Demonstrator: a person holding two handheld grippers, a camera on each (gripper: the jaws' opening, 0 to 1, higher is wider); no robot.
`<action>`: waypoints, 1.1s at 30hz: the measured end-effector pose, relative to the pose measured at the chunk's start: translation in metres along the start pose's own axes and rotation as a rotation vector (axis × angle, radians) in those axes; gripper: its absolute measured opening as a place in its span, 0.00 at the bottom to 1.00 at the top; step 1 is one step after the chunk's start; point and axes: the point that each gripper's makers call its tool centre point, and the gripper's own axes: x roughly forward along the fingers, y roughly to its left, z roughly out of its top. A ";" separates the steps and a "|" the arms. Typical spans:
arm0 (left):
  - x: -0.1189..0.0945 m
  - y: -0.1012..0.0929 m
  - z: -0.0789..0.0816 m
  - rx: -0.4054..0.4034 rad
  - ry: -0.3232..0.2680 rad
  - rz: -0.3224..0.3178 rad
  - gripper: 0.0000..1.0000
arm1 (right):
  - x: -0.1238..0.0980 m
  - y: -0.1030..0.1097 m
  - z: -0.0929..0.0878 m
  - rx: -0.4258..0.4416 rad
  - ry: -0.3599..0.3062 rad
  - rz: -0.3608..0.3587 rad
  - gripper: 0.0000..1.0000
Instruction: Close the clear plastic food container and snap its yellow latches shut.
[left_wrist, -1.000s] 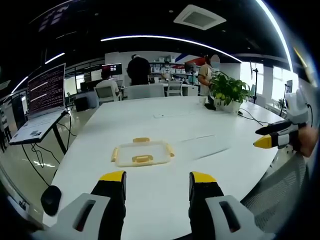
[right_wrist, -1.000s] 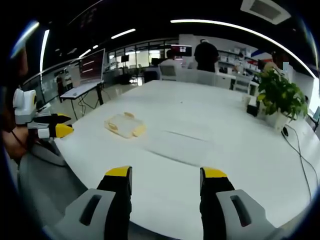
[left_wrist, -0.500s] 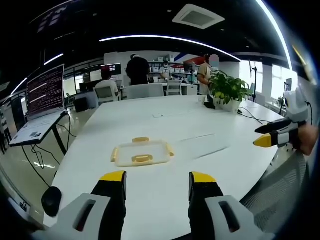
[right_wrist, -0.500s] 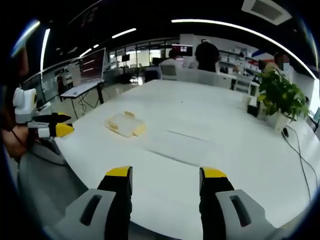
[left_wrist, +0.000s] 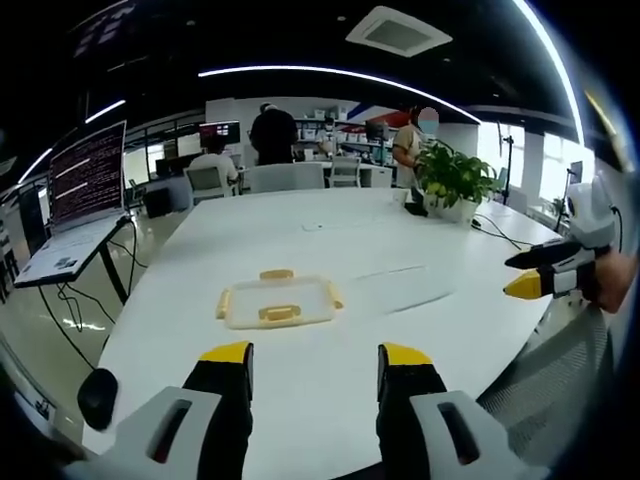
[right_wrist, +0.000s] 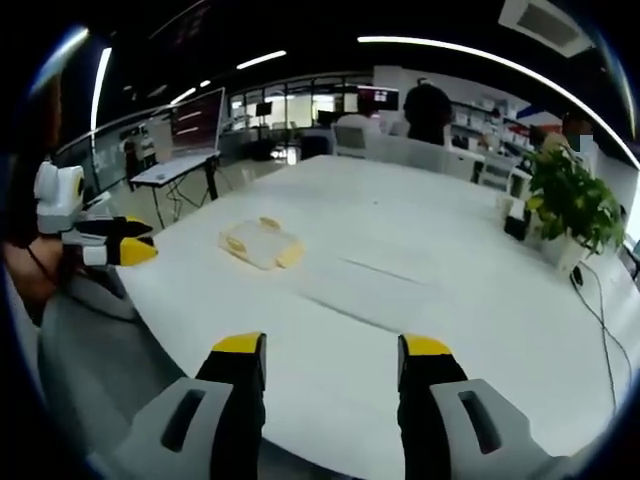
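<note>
Open office: white table (left_wrist: 330, 240), potted plant (left_wrist: 455, 180) (far end), laptop (left_wrist: 85, 190), possibly windows behind.

An open-plan office: a large white oval meeting table (left_wrist: 330, 230) stands under long curved ceiling light strips (left_wrist: 330, 75), with a laptop showing lines of text on a stand (left_wrist: 85, 190), grey office chairs (left_wrist: 285, 178), a leafy green potted plant (left_wrist: 455, 180) and people at desks with monitors (left_wrist: 222, 133) behind.

no readable text; laptop screen (left_wrist: 88, 172) lines too small (blurred).
</note>
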 end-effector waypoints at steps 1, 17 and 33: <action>0.000 0.000 0.000 0.001 0.000 -0.005 0.44 | 0.000 0.000 0.000 -0.003 0.002 0.002 0.50; 0.013 0.007 0.009 0.084 0.020 -0.049 0.42 | 0.026 0.014 0.036 -0.092 -0.017 0.103 0.47; 0.050 0.038 0.025 0.351 0.085 -0.167 0.42 | 0.078 0.043 0.071 -0.258 0.000 0.302 0.44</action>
